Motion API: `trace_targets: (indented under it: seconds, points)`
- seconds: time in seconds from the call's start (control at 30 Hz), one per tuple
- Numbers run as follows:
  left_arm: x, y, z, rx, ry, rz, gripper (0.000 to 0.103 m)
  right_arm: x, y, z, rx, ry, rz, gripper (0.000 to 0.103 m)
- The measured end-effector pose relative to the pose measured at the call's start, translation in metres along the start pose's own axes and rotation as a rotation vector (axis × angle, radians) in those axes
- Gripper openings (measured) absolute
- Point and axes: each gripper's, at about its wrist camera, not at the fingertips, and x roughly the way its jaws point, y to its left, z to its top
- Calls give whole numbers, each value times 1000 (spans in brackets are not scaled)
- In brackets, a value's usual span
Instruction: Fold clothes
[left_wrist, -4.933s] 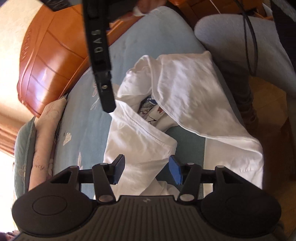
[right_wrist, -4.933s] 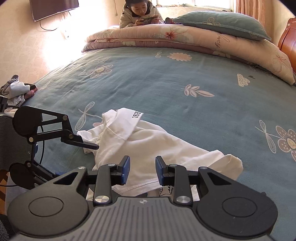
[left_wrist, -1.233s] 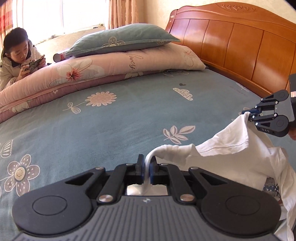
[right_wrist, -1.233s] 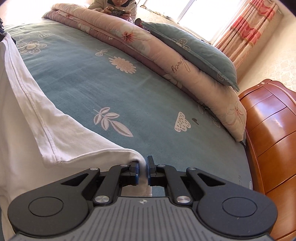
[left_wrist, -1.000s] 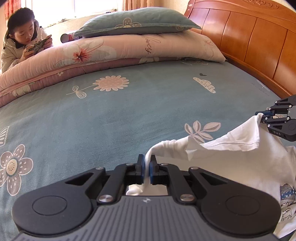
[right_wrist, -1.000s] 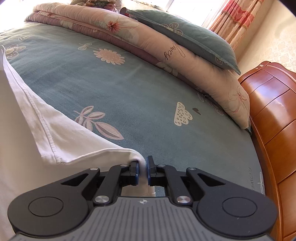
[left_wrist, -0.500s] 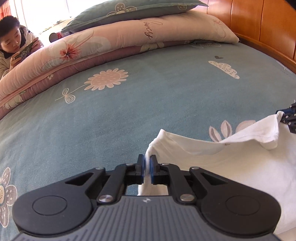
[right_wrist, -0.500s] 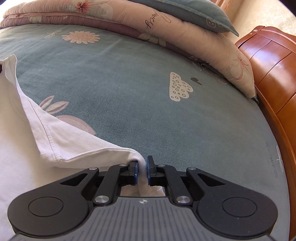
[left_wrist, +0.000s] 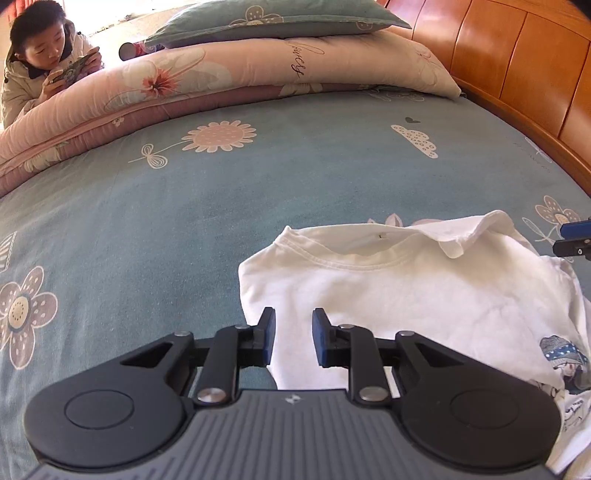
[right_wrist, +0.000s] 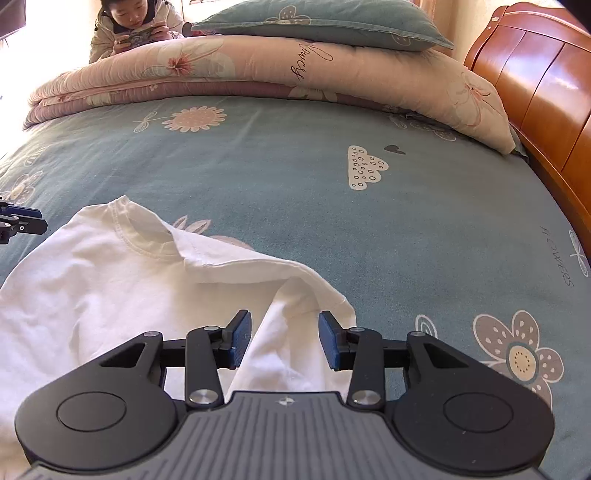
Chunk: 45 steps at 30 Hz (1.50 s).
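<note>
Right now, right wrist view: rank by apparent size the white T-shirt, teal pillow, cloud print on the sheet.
1. white T-shirt, though it lies nearest the camera, which inflates it.
2. teal pillow, farther back, so true size is unsure.
3. cloud print, clearly smallest.

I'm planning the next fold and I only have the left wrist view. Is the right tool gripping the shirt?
Observer: No. The right tool's jaws are opening. A fold of the white shirt lies between them, but the pads are clear of it.
Operator: Is that side lying flat?
Observer: No. The sleeve stands up in a loose ridge just ahead of the tool.
Operator: Any room to spread it out there?
Observer: Probably. Blue sheet shows from the sleeve across to the wooden bed frame.
</note>
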Motion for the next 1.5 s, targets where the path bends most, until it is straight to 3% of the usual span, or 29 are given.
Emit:
trace_targets:
  seconds: [0.23,0.33,0.53,0.63,0.67,0.8,0.93,1.23,1.3,1.33,1.37,1.4,1.5]
  points:
    - [-59,-22,-53,16,53,-28,25,-64,31,-43,-28,24,18,45]
    - [-79,-26,-79,-10,56,-44,38,-87,47,-66,7,21,90,47]
    - [-97,-24,-131,-117,77,-93,38,-118,94,-118,26,2,241,52]
    - [-103,-25,-154,-144,58,-140,45,-125,116,-143,28,-9,272,52]
    - [-106,-27,-163,-134,45,-149,49,-128,123,-152,31,-13,281,52]
    - [-111,-40,-187,-27,11,-89,51,-130,131,-180,113,-7,332,54]
    - [-110,-44,-205,44,8,-102,51,-127,125,-203,226,5,338,54]
    - [-89,-51,-211,203,-52,2,51,-116,123,-218,297,38,334,54]
    - [-83,-51,-212,221,-41,-4,48,-114,126,-218,287,44,333,54]
    - [-80,-52,-213,228,-36,-8,37,-114,126,-218,285,46,330,54]
    - [-79,-52,-213,227,-34,-13,16,-113,127,-218,285,48,329,54]
    - [-80,-51,-212,213,-38,-17,9,-112,127,-218,287,50,330,54]
    - [-96,-42,-204,158,-87,-34,7,-112,127,-218,288,53,331,54]
